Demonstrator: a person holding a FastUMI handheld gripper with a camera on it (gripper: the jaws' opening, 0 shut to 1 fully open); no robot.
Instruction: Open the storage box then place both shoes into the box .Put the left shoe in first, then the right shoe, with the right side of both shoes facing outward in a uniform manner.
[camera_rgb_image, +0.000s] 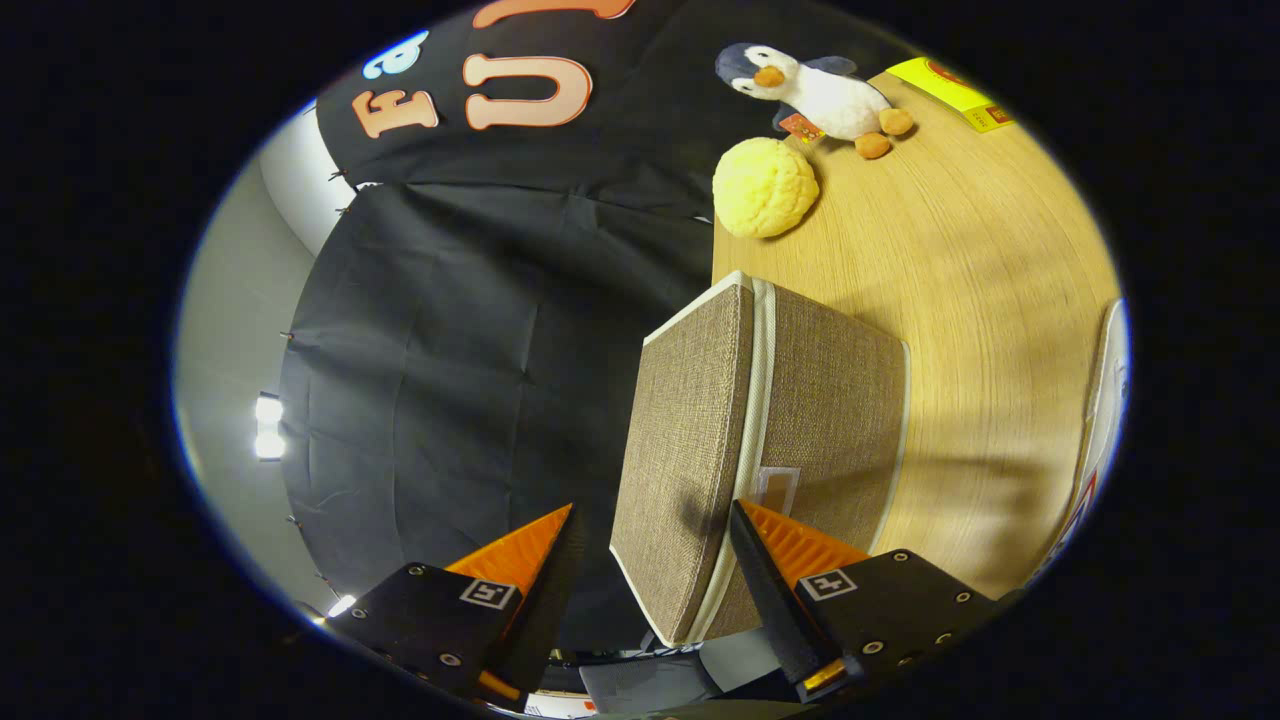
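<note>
The view is rolled on its side, so the wooden table runs up the right. On it stands the storage box, brown woven fabric with white piping. Its lid is down and faces left. My gripper is open and straddles the near edge of the lid. One finger hangs over the lid's top with a gap to it. The other fingertip is against the box's side, right by a small pale pull tab. Part of a white shoe with red and blue marks lies on the table beyond the box.
A plush penguin, a yellow knobbly ball and a flat yellow packet lie at the table's far end. The black cloth wall hangs behind the table edge, with bright lamps beside it.
</note>
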